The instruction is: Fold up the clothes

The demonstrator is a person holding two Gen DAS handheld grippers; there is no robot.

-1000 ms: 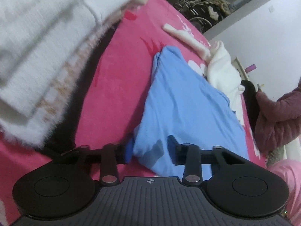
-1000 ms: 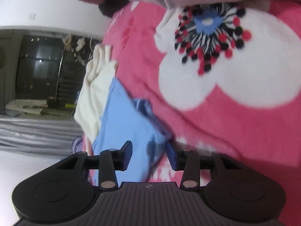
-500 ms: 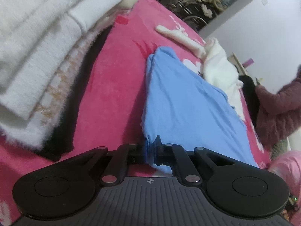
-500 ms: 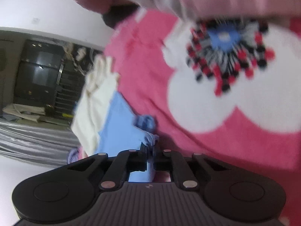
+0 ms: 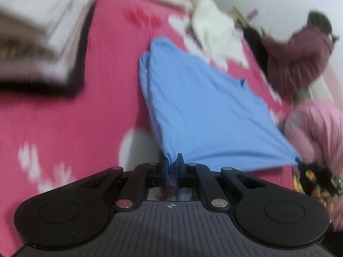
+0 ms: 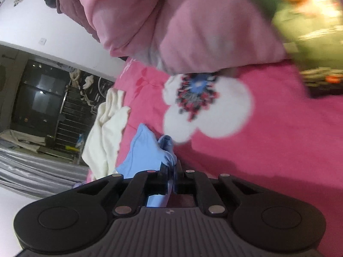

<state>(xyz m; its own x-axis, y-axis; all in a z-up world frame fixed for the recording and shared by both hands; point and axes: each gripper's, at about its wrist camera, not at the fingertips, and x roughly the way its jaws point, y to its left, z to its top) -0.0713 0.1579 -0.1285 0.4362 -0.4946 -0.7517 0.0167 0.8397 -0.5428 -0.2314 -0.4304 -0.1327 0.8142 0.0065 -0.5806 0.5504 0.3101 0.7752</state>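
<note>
A light blue garment point(image 5: 199, 107) lies stretched over a pink flowered blanket point(image 5: 64, 128). My left gripper point(image 5: 173, 162) is shut on its near corner. My right gripper shows at the far right of the left wrist view point(image 5: 300, 162), pulling another corner taut. In the right wrist view my right gripper point(image 6: 170, 167) is shut on a bunched edge of the blue garment point(image 6: 145, 152), lifted above the blanket point(image 6: 278, 139).
A stack of folded white and black clothes point(image 5: 36, 38) sits at the left. A cream garment point(image 5: 216, 32) lies beyond the blue one, also in the right wrist view point(image 6: 105, 132). A person in a maroon coat point(image 5: 300, 60) is at the right. A pink sleeve point(image 6: 182, 21) hangs close.
Both grippers closed on the blue garment's corners, then lifted and pulled it back toward me, stretching it taut between them.
</note>
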